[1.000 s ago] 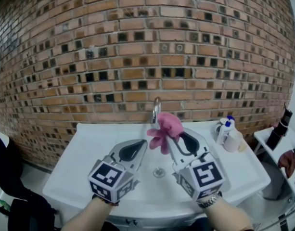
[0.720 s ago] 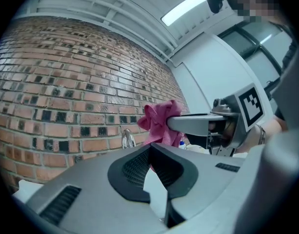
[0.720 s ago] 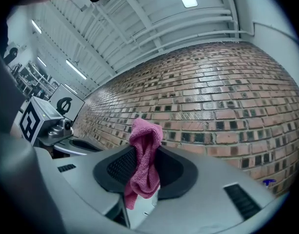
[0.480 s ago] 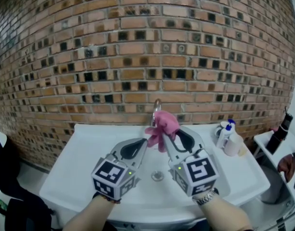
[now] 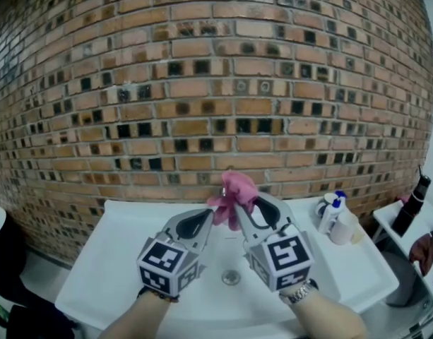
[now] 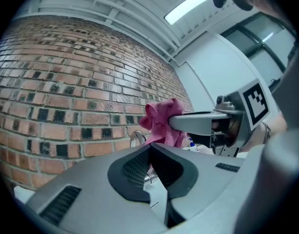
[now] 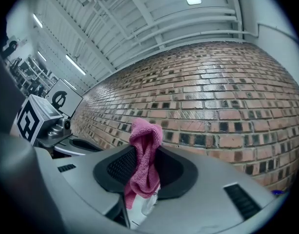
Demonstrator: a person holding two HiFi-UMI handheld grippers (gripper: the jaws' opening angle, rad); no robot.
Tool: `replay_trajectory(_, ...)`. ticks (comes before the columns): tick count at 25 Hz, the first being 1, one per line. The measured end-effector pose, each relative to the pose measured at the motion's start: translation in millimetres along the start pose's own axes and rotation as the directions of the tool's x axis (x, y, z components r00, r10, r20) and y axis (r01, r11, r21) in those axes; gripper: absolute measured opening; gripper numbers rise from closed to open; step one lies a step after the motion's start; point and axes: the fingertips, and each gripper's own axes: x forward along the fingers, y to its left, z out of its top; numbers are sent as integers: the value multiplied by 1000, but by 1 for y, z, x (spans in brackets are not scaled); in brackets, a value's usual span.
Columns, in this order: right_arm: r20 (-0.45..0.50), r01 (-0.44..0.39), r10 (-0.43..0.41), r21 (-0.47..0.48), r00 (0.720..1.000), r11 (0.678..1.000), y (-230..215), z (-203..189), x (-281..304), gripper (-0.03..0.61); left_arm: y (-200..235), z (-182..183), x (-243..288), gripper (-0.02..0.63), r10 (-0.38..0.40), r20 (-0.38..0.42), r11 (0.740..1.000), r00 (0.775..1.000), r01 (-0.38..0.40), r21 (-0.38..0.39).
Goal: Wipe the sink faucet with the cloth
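A pink cloth (image 5: 234, 189) hangs pinched in my right gripper (image 5: 239, 205), which is shut on it just in front of the faucet. The cloth (image 7: 145, 164) droops from between the jaws in the right gripper view. In the head view the faucet is almost wholly hidden behind the cloth. The left gripper view shows the faucet's chrome arch (image 6: 135, 139) by the brick wall, with the cloth (image 6: 162, 123) close beside it. My left gripper (image 5: 208, 215) is shut and empty, level with the right gripper and just to its left.
The white sink (image 5: 124, 249) with its drain (image 5: 231, 277) lies below both grippers. A pump bottle (image 5: 330, 205) and a cup (image 5: 342, 226) stand on the sink's right rim. A black bottle (image 5: 414, 196) and a person's hand (image 5: 422, 249) are at the far right.
Both grippers have moved forward toward the brick wall, carrying the cloth up to the faucet, which it now covers. Neither gripper's jaws have changed.
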Motion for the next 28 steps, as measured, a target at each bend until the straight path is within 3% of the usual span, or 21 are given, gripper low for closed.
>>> replay_trajectory(9, -31, -11, 10, -16, 999, 1000, -10, -6, 38, 123, 18, -19, 20, 0, 19, -13, 1000, 1000, -19, 0)
replay_trajectory(18, -32, -17, 16, -16, 999, 1000, -22, -9, 60, 123, 32, -10, 37, 0, 11, -25, 1000, 1000, -12, -18)
replay_trajectory(28, -37, -15, 15, 17, 999, 1000, -41, -6, 74, 121, 26, -36, 39, 0, 8, -69, 1000, 998, -9, -18)
